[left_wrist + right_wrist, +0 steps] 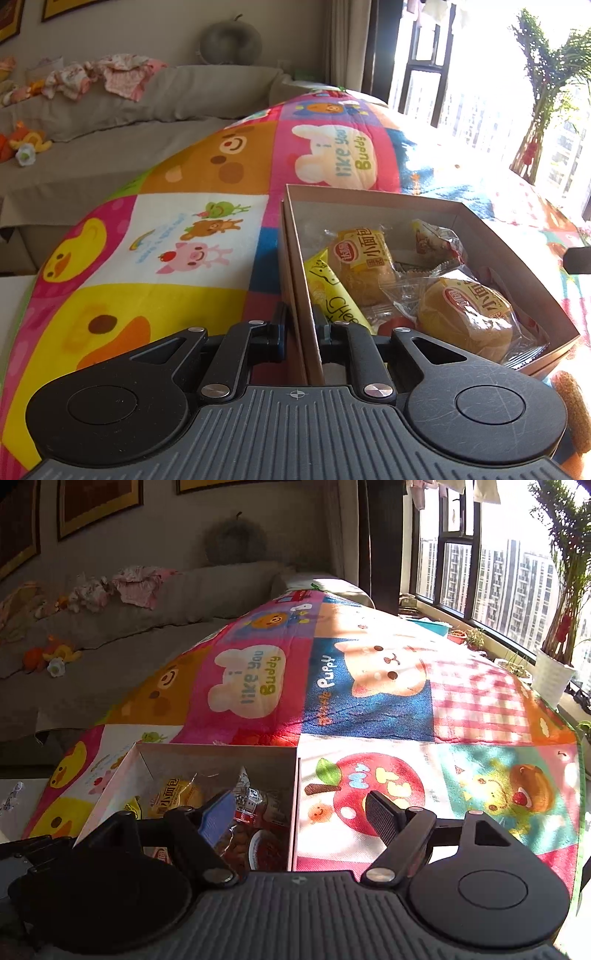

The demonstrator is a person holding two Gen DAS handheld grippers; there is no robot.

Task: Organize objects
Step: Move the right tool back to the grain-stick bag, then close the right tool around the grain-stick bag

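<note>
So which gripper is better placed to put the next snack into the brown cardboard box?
The right gripper: it is open and empty beside the brown cardboard box, while the left gripper is shut on the box's wall.

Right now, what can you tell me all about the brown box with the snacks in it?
The cardboard box is brown, shallow and open on top, with thin upright walls. It sits flat on the cartoon blanket. Inside lie wrapped buns, a yellow cheese packet and other snack bags. The left gripper is shut on its near-left wall, one finger inside, one outside. The right gripper stands open over its right wall.
</note>
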